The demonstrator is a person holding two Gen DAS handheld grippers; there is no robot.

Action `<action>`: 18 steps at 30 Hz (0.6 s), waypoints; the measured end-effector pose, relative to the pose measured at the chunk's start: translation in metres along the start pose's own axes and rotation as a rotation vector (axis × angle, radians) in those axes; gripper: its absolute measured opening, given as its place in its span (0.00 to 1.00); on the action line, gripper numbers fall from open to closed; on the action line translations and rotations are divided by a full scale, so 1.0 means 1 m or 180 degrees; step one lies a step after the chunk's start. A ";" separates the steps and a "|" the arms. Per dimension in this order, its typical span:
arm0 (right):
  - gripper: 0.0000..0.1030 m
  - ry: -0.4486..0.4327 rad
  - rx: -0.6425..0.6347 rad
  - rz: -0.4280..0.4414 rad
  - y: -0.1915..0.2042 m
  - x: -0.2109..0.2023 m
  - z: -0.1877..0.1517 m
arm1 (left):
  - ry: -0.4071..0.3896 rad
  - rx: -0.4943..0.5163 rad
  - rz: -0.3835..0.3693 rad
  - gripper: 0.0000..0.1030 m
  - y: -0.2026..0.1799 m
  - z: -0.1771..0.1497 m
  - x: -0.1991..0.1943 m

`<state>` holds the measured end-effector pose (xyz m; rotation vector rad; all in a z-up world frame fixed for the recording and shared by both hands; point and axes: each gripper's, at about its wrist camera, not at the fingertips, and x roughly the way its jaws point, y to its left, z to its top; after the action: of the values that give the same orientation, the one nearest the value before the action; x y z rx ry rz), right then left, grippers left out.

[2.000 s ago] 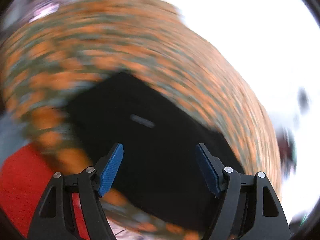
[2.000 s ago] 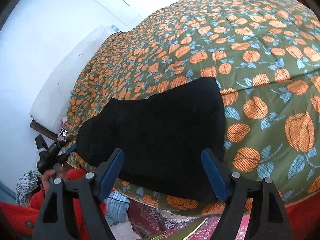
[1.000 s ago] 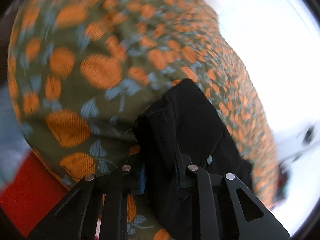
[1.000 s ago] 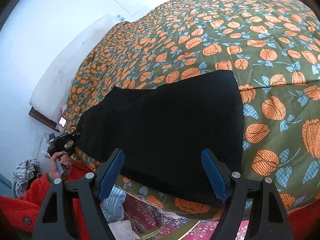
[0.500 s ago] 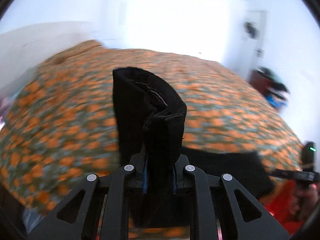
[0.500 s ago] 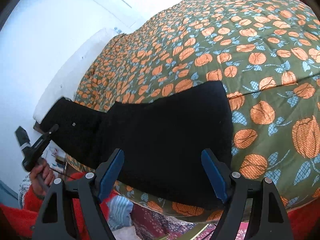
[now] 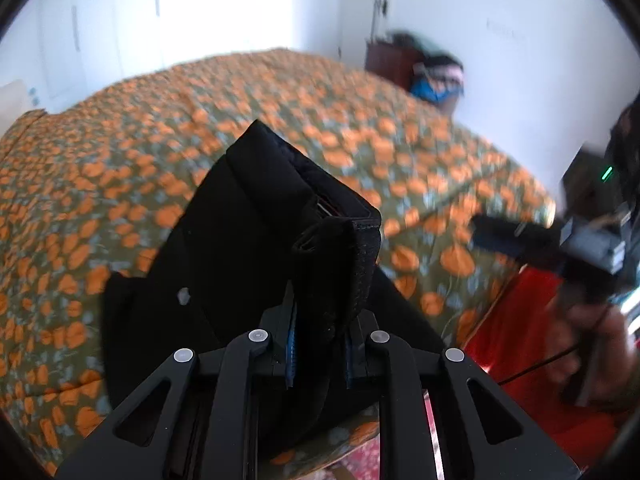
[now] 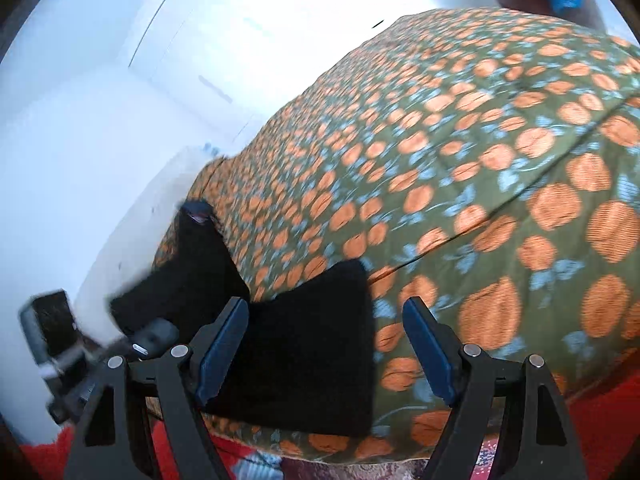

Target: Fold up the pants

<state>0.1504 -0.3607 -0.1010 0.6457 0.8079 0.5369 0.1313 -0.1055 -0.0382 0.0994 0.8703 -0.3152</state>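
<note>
Left gripper [image 7: 318,354]: blue pads pressed together on the waistband end of the black pants [image 7: 256,264]. I pinch at the band because it is the thickest, stiffest edge and least likely to slip. The band stands up from the jaws toward 12 o'clock, folded over itself, a belt loop showing near the top edge. A pale button or rivet sits at about 9 o'clock from the pinch.

The lifted end is off the bed; the rest trails down onto the orange-and-green floral bedspread [image 7: 100,184]. Holding it high keeps the cloth from dragging and lets me carry this end over the other.

Right gripper [image 8: 324,350]: fingers spread wide, nothing between them. It hovers above the leg end of the pants [image 8: 304,352], which lies flat on the bedspread [image 8: 520,184] near the bed's front edge. I judge it waits there to pin or take that end while the fold comes across.

In the right view the raised waistband [image 8: 200,240] shows at 10 o'clock, with my left gripper [image 8: 148,340] blurred beneath it. In the left view the right gripper [image 7: 516,238] is a blurred shape at 3 o'clock, by my red sleeve [image 7: 516,320].

Judgement: fold is mid-way, halves not yet brought together. Risk: the doubled band slides from the pads, or the leg end shifts unpinned.
</note>
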 end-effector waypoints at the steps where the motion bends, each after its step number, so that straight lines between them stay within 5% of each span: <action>1: 0.77 -0.0047 0.0044 -0.0001 -0.004 -0.005 0.001 | 0.0076 0.0028 0.0004 0.15 -0.006 -0.001 0.009; 18: 0.77 -0.0111 0.0317 0.0057 -0.031 -0.008 0.011 | 0.0350 0.0759 0.0345 0.15 -0.062 -0.017 0.048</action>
<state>0.1600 -0.3902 -0.1131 0.7526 0.8005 0.5027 0.1282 -0.1722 -0.0832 0.3869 0.9300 -0.3130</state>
